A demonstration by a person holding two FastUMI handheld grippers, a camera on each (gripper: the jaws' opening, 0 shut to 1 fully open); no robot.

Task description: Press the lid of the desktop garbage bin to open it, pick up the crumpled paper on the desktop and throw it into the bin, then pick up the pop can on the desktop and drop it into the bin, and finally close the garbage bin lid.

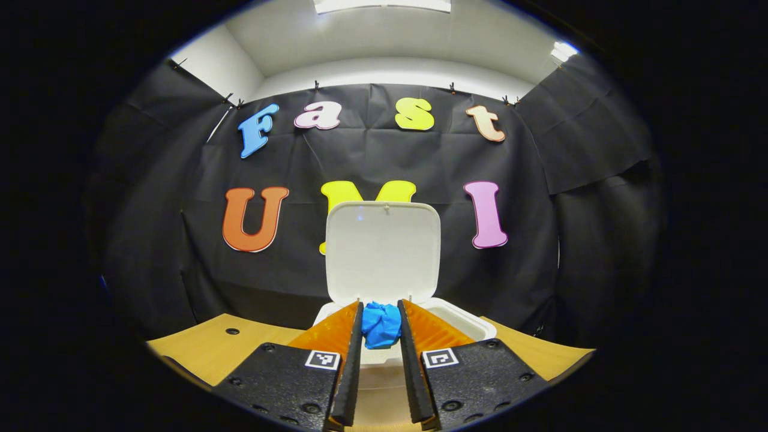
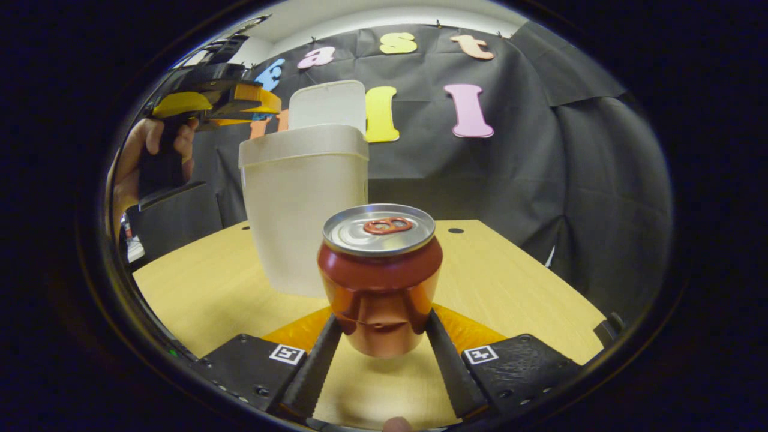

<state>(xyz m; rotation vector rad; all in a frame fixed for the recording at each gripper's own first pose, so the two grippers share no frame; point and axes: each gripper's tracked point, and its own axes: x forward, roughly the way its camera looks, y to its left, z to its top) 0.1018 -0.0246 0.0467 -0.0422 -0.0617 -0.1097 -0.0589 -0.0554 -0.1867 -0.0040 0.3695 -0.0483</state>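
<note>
My left gripper (image 1: 380,327) is clamped on the paper (image 1: 381,324), a blue wad pinched between both fingers at 6 o'clock in the left gripper view, held over the front rim of the open bin (image 1: 462,321). The lid (image 1: 383,251) stands upright behind it.

My right gripper (image 2: 384,333) has both fingers against the sides of the can (image 2: 379,279), which stands upright on the desk (image 2: 510,282) at 6 o'clock in the right gripper view. The bin sits just behind the can, towards 11 o'clock. A hand (image 2: 135,168) holds the other gripper up at 10 o'clock.
</note>
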